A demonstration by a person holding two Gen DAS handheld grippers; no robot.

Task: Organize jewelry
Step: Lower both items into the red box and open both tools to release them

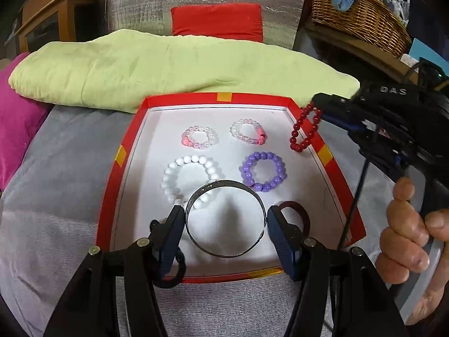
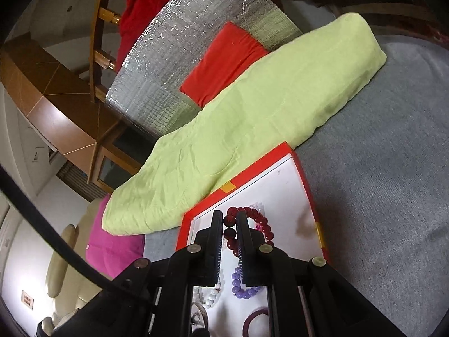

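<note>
A red-rimmed tray [image 1: 134, 129] with a white floor lies on the grey cloth. In it lie two pale pink bead bracelets [image 1: 199, 137], a white bead bracelet [image 1: 171, 177] and a purple bead bracelet [image 1: 263, 171]. My left gripper [image 1: 224, 219] holds a silver cuff bangle [image 1: 224, 188] between its blue pads over the tray's near half. A dark maroon ring [image 1: 300, 210] lies beside its right finger. My right gripper [image 2: 230, 216] is shut on a red bead bracelet [image 1: 304, 129], which hangs over the tray's right rim. The bracelet also shows in the right wrist view [image 2: 261, 221].
A folded light green cloth [image 1: 157, 67] lies just behind the tray, with a magenta cloth [image 1: 14, 118] to its left and a red cushion [image 1: 216, 22] against a silver foil sheet. A wicker basket [image 1: 362, 14] stands at the back right. A black hair tie [image 1: 171, 275] lies at the tray's near edge.
</note>
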